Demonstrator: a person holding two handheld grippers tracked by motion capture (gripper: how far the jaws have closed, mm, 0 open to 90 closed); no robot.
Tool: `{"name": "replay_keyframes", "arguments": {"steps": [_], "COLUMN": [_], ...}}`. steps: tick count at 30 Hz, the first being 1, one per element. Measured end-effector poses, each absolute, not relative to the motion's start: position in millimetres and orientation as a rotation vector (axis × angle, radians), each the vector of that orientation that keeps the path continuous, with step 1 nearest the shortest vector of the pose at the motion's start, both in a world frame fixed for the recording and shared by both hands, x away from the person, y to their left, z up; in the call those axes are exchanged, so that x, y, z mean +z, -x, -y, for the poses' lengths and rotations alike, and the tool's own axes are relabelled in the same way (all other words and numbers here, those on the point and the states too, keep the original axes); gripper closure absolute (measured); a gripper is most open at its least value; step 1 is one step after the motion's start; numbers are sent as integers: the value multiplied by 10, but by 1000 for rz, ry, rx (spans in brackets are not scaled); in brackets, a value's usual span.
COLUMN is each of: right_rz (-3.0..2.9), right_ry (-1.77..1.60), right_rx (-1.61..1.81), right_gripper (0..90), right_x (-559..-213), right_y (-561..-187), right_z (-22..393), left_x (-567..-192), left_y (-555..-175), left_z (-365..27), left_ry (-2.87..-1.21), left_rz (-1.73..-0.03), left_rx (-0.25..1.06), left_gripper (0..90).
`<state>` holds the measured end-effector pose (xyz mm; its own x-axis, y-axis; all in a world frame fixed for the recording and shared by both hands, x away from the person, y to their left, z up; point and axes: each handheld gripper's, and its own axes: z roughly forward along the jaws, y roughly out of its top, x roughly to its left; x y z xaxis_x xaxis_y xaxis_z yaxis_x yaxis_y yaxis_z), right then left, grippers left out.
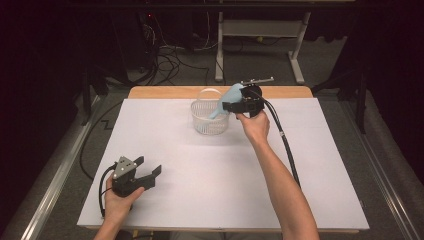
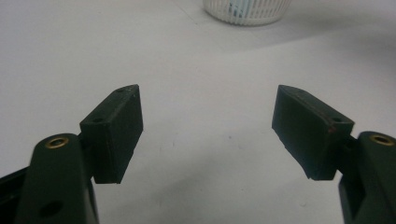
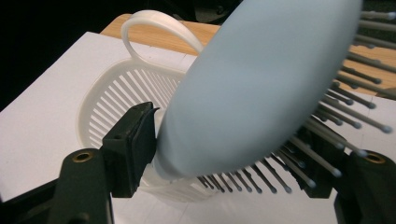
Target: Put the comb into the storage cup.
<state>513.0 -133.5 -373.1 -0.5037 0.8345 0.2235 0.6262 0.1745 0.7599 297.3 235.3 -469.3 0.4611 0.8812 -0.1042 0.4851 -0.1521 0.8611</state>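
Observation:
A light blue hairbrush (image 1: 231, 94) leans with its handle down inside a white slatted basket (image 1: 200, 107) at the far middle of the table. My right gripper (image 1: 235, 102) hovers at the basket's right rim. In the right gripper view the brush head (image 3: 261, 84) lies between the jaws of that gripper (image 3: 233, 135). Its smooth back rests against the left pad, and its straight bristles (image 3: 327, 116) reach toward the right one, above the basket (image 3: 112, 93). My left gripper (image 1: 149, 165) rests near the front left, jaws wide apart (image 2: 208, 116) over bare table.
A white sheet (image 1: 210, 170) covers the table, with a strip of wood (image 1: 160, 92) showing at its far edge. The basket (image 2: 247, 11) appears far ahead in the left gripper view. Beyond the table are a dark floor, cables and a desk frame (image 1: 260, 30).

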Motion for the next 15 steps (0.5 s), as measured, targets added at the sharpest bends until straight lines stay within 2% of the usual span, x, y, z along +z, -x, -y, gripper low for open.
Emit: {"name": "replay_keyframes", "arguments": {"steps": [15], "right_rz": [-2196], "right_ry": [-1364], "right_rx": [1260], "right_gripper": [324], "right_x": [-3677], "right_y": [-5031], "right_z": [1456], "left_x": [-4692], "left_y": [-2970], "left_z": [-2340], "left_ry": [-1794], "left_rz": [-1165], "left_rx": [548], "left_gripper": [257]}}
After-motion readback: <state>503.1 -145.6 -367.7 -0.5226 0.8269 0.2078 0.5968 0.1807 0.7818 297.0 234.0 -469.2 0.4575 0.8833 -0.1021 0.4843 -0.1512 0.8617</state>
